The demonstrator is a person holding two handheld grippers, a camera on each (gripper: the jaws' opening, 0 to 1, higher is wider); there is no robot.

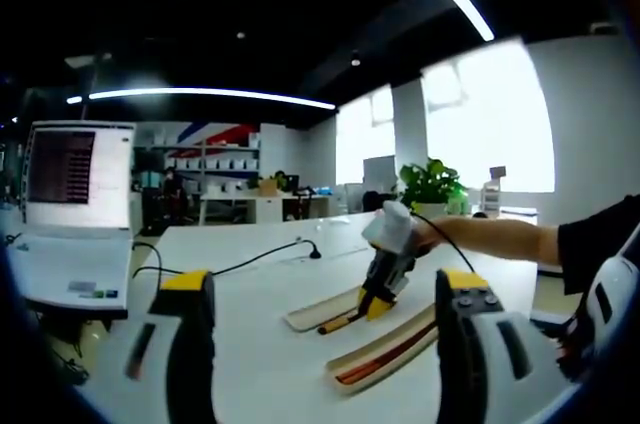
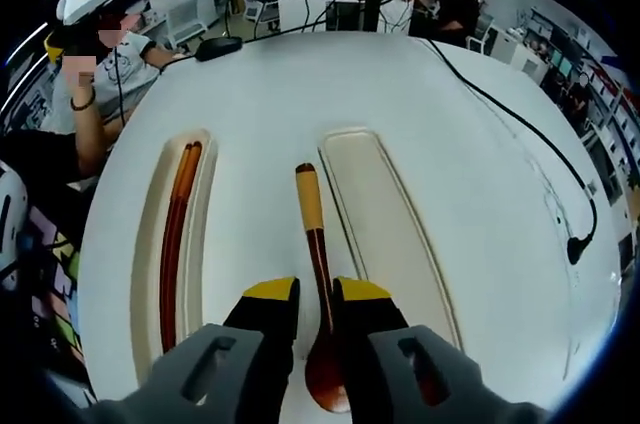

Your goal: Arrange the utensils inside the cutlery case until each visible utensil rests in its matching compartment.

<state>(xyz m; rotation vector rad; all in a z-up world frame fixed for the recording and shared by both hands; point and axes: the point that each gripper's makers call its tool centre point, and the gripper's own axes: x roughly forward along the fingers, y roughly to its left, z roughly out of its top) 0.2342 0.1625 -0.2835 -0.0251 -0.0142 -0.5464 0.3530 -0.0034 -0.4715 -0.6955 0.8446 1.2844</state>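
My right gripper (image 2: 316, 309) is shut on the thin stem of a brown spoon (image 2: 309, 206) with a pale yellow handle end. The spoon's bowl is close under the camera. The spoon runs between two long cream trays on the white table. The left tray (image 2: 148, 244) holds reddish-brown chopsticks (image 2: 175, 234); the right tray (image 2: 385, 234) has nothing in it. In the left gripper view the right gripper (image 1: 362, 312) holds the spoon (image 1: 335, 324) over the far tray (image 1: 310, 315), beside the chopstick tray (image 1: 372, 367). My left gripper (image 1: 330, 344) stands wide open above the table, nothing between its jaws.
A laptop (image 1: 70, 214) stands open at the table's left, with a black cable (image 1: 250, 259) running from it. Another black cable (image 2: 540, 164) crosses the table on the right. A person's forearm (image 1: 500, 239) reaches in. A potted plant (image 1: 432, 184) sits behind.
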